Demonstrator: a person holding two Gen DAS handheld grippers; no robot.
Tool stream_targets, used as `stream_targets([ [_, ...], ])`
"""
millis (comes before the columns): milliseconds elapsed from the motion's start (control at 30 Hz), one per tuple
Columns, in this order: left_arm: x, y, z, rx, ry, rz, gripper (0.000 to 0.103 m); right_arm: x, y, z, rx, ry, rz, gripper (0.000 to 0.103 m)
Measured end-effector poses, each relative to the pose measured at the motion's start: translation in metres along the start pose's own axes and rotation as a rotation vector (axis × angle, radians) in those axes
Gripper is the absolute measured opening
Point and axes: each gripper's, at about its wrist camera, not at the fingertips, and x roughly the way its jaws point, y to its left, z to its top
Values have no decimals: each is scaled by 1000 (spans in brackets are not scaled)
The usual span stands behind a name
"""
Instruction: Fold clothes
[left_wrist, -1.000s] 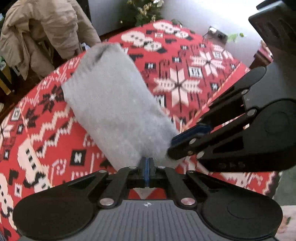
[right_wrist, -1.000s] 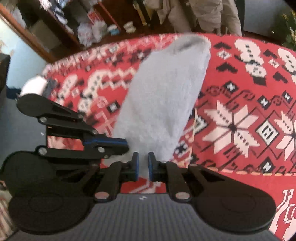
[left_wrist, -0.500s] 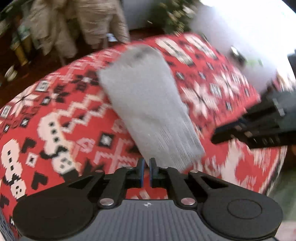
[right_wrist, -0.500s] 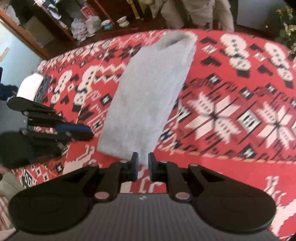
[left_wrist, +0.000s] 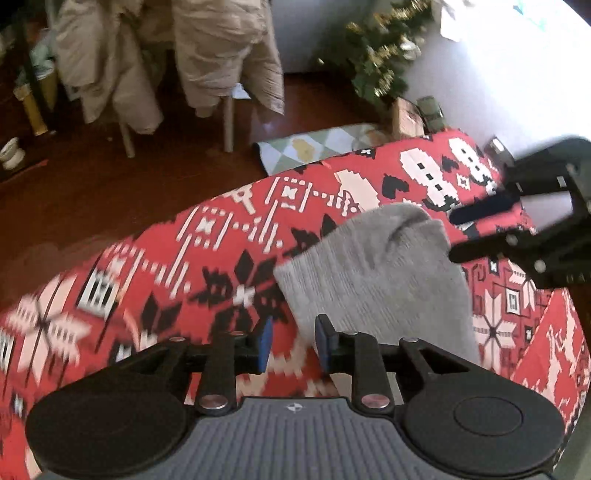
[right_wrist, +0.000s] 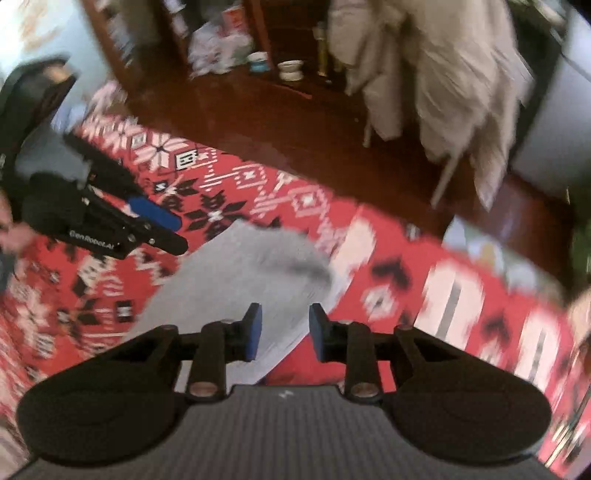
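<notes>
A grey sock lies flat on the red patterned cloth. My left gripper is open, and its right finger sits at the sock's near left corner with nothing held. Over the sock's far right end, the right gripper shows from the side, jaws apart. In the right wrist view, which is blurred, the sock lies just past my open right gripper, and the left gripper hovers at the left, open.
Beige garments hang over a chair beyond the cloth, above a dark wooden floor. A small decorated tree and a patterned mat sit at the back right. Shelves with clutter stand behind.
The left gripper let go of the sock's cuff. Both grippers opened wider and swung toward the sock's far end; the sock stays flat on the cloth.
</notes>
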Motion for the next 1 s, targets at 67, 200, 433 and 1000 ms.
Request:
stream_targets([
  [67, 9, 5, 9, 15, 25, -30, 25, 12, -6, 18, -60, 24, 30, 33],
  [200, 23, 14, 24, 36, 66, -89, 25, 37, -18, 54, -178, 73, 94, 36],
  [433, 33, 11, 35, 148, 71, -96, 23, 86, -15, 90, -273, 211, 241, 36],
  [1000, -2, -7, 22, 401, -43, -21, 6, 95, 13, 98, -463, 230, 239, 0],
])
